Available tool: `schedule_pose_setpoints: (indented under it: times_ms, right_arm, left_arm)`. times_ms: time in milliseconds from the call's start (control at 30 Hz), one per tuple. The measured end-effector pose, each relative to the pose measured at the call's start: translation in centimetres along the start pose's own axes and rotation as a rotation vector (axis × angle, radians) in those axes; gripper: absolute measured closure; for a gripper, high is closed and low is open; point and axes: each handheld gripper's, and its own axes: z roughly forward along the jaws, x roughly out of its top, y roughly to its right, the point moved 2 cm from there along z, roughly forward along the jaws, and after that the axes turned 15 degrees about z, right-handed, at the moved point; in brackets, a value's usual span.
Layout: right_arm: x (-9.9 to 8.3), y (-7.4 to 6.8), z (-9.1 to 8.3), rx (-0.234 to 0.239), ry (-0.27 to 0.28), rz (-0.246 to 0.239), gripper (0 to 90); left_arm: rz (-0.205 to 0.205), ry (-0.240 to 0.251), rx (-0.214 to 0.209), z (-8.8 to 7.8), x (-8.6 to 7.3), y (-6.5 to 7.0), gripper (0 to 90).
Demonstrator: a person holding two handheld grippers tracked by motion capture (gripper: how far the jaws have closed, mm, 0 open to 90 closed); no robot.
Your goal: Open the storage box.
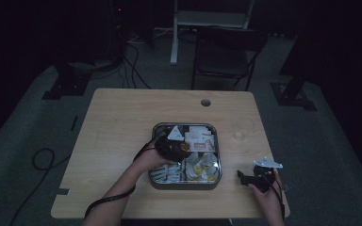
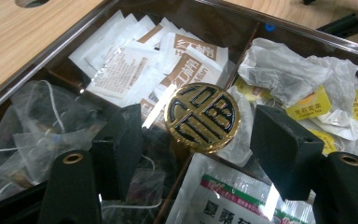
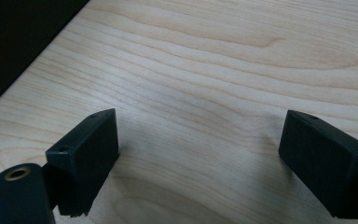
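1. The left gripper (image 2: 193,135) hangs over the middle of the divided box (image 1: 217,162), its jaws apart on either side of the round gold-and-black knob (image 2: 202,116) without pressing on it.
2. The knob stands at the box's centre, where the dividers cross.
3. Beyond the knob lie white sachets (image 2: 135,70); right of it, crumpled tea bags with yellow tags (image 2: 307,100).
4. The right gripper (image 3: 198,154) rests on the wooden table (image 3: 214,60) right of the box, jaws wide open and empty.
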Motion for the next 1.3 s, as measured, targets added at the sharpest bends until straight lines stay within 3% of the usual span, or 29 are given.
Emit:
schedule_pose_setpoints:
  times_ms: [333,600,700,867,1300]
  right_arm:
    - [0.0,0.0,0.0,0.0,0.0,0.0,11.5]
    - [0.0,0.0,0.0,0.0,0.0,0.0,11.5]
    - [0.0,0.0,0.0,0.0,0.0,0.0,11.5]
    - [0.0,0.0,0.0,0.0,0.0,0.001,11.5]
    - [0.0,0.0,0.0,0.0,-0.001,0.002,11.6]
  left_arm:
    - [0.007,0.012,0.014,0.4,0.4,-0.1,58.5]
    - [0.003,0.016,0.037,0.4,0.5,0.1,59.5]
    - [-0.012,0.013,0.032,0.4,0.5,0.0,59.7]
    - [-0.001,-0.007,0.023,0.2,0.8,0.0,59.7]
    - [0.003,0.018,0.035,-1.9,2.2,-0.3,59.8]
